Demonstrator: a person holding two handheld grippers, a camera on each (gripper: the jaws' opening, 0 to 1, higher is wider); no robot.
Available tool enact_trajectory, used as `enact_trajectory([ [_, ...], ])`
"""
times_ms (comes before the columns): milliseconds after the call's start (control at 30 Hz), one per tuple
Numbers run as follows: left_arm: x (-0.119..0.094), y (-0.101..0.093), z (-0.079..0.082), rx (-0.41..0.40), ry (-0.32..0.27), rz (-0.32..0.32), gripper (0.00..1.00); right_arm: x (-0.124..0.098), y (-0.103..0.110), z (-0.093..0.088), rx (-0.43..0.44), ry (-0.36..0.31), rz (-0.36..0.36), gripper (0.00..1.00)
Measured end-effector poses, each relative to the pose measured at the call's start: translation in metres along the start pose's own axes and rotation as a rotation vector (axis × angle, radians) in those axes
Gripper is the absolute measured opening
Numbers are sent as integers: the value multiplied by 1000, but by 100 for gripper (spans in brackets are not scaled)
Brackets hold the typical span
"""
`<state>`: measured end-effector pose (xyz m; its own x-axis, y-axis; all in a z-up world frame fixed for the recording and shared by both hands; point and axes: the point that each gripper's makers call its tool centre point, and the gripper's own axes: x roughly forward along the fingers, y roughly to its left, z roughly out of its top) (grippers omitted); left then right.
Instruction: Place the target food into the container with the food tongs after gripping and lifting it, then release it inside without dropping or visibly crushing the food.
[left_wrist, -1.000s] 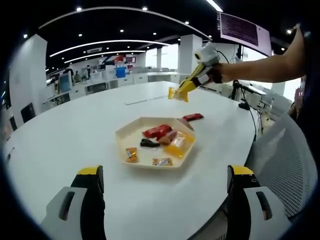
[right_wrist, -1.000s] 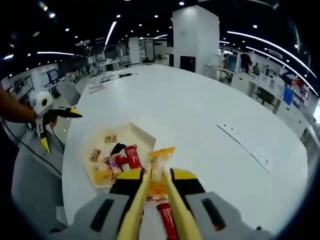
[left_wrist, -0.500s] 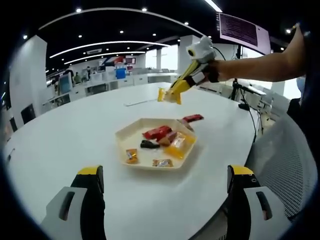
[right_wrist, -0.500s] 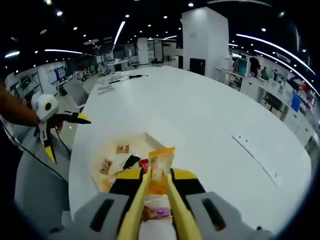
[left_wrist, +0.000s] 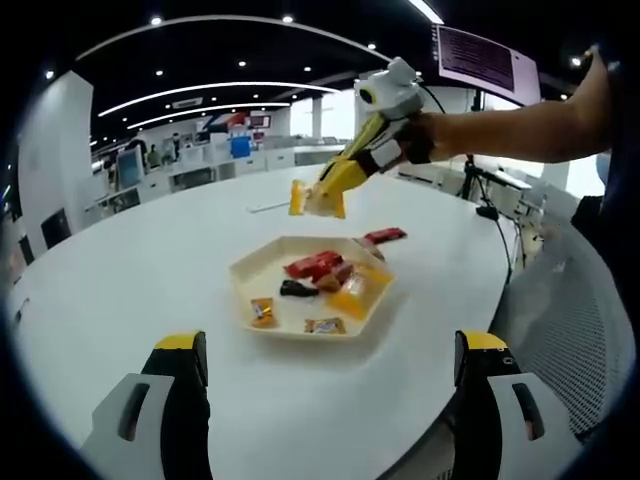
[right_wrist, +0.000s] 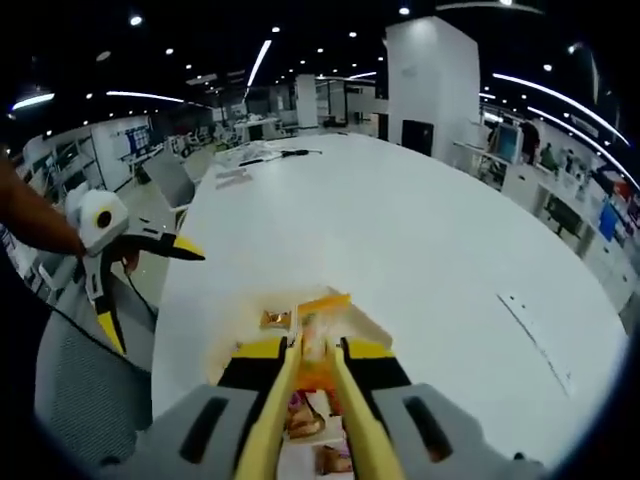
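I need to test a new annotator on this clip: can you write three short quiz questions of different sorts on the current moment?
1. True or false: the right gripper holds an orange snack packet with the food tongs.
2. Where is the packet? A) lying in the tray B) in the air above the tray C) on the floor
3. Fill in: the left gripper has its jaws ___.

Key: 1 true; 2 B; 3 open

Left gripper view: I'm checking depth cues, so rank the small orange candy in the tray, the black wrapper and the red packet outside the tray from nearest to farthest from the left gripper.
1. small orange candy, tray's near left part.
2. black wrapper, tray's middle.
3. red packet, on the table beyond the tray's far right edge.
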<state>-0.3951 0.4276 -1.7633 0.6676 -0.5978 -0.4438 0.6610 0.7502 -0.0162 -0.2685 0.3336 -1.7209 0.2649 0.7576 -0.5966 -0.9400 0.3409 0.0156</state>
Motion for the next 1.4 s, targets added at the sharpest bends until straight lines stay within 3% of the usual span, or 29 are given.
enact_trajectory([
  [167, 0, 0, 0, 3, 0, -1, 100, 9, 12, 7, -5, -8, 17, 20],
  [700, -1, 1, 2, 0, -10, 6, 100, 23, 36, 2, -11, 3, 37, 20],
  [1400, -1, 1, 2, -1, -14, 3, 100, 21, 37, 5, -26, -32, 18, 24],
])
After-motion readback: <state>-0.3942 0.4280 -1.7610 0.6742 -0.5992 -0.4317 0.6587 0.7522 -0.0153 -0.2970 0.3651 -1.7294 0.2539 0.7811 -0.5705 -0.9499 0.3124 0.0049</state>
